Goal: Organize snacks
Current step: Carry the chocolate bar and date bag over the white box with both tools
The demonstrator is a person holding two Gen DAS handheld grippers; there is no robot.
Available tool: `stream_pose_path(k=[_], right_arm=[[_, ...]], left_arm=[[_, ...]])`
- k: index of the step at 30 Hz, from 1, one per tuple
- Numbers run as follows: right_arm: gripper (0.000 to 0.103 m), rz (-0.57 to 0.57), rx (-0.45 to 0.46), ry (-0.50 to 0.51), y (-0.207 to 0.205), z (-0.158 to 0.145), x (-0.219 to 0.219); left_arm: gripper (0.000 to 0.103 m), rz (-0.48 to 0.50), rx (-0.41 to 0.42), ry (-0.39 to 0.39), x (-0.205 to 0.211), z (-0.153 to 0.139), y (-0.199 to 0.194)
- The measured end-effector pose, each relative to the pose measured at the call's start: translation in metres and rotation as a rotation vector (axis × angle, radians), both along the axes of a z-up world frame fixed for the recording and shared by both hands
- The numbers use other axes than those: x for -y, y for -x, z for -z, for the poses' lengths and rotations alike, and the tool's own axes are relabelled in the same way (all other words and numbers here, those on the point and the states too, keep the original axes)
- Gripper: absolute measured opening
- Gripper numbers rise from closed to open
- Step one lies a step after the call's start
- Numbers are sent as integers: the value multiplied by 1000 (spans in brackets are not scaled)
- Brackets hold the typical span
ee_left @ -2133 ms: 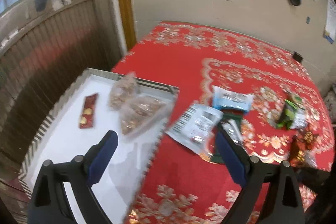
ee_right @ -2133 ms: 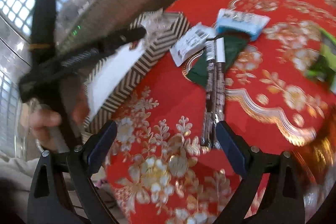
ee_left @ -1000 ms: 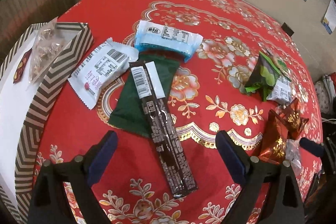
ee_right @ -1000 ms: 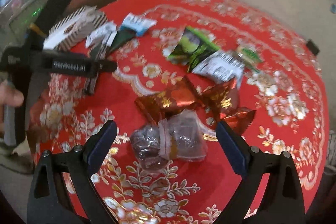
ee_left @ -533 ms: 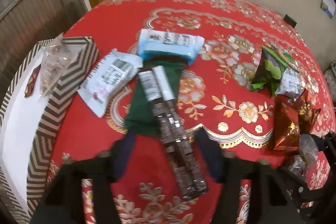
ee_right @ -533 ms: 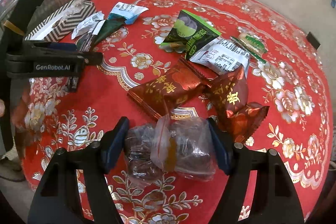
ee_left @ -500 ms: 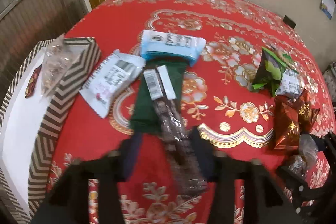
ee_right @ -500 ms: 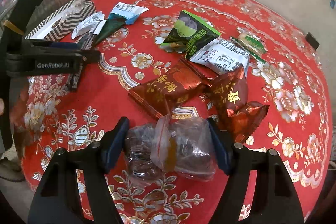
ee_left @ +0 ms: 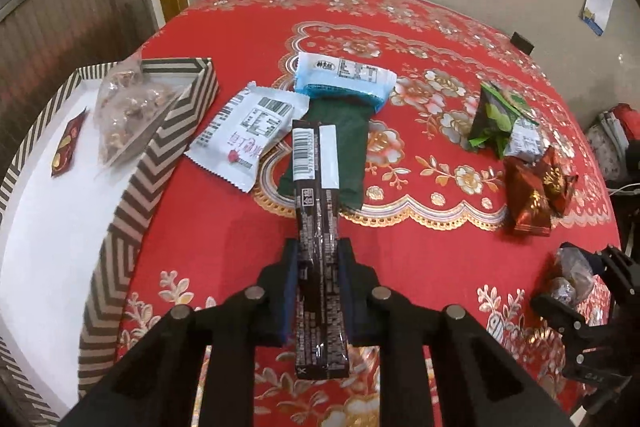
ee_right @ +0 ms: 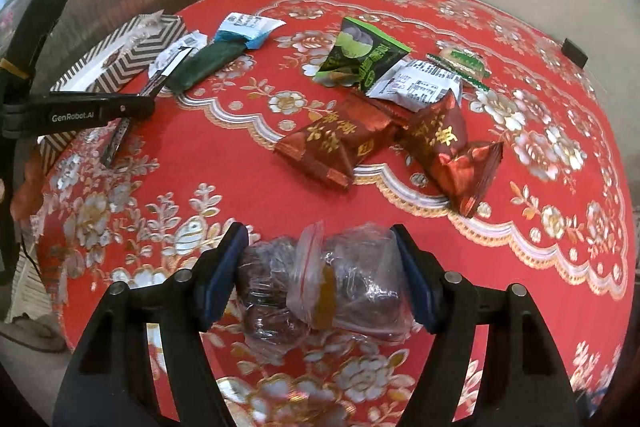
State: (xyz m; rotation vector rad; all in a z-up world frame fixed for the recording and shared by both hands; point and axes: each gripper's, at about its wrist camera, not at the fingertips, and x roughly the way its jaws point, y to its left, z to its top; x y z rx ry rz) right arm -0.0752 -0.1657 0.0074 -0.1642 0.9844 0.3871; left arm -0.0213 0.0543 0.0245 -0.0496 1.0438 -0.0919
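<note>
Since a second ago both tools have gone from wide to clamped: the left tool [ee_left: 318, 291] now pinches the near half of the long dark bar [ee_left: 316, 227], and the right tool [ee_right: 320, 275] presses its pads on both sides of the clear bag [ee_right: 320, 291] of dark sweets.

The bench [ee_left: 440, 247] wears a red cloth with gold flowers. At its left edge sits the striped box [ee_left: 132, 195], white inside, holding a nut bag [ee_left: 128, 107] and a small red packet [ee_left: 66, 147]. The bar's far end lies over a dark green pack [ee_left: 352, 147], with a white pack [ee_left: 248, 131] to its left and a blue pack [ee_left: 344, 79] beyond. Right of these lie a light green pack [ee_right: 360, 55], a second white pack [ee_right: 420, 83] and two red foil packs [ee_right: 340, 143] [ee_right: 452, 151], just beyond the clear bag at the near edge.
</note>
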Motion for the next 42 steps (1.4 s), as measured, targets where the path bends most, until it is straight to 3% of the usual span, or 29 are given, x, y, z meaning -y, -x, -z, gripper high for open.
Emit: stream_pose_path(k=[17, 42], right_arm=[[72, -61, 48, -40, -4, -24, -56], [72, -215, 82, -85, -41, -48, -169]], left_arm=[[21, -5, 78, -31, -22, -22, 7], [21, -113, 139, -90, -106, -54, -4]])
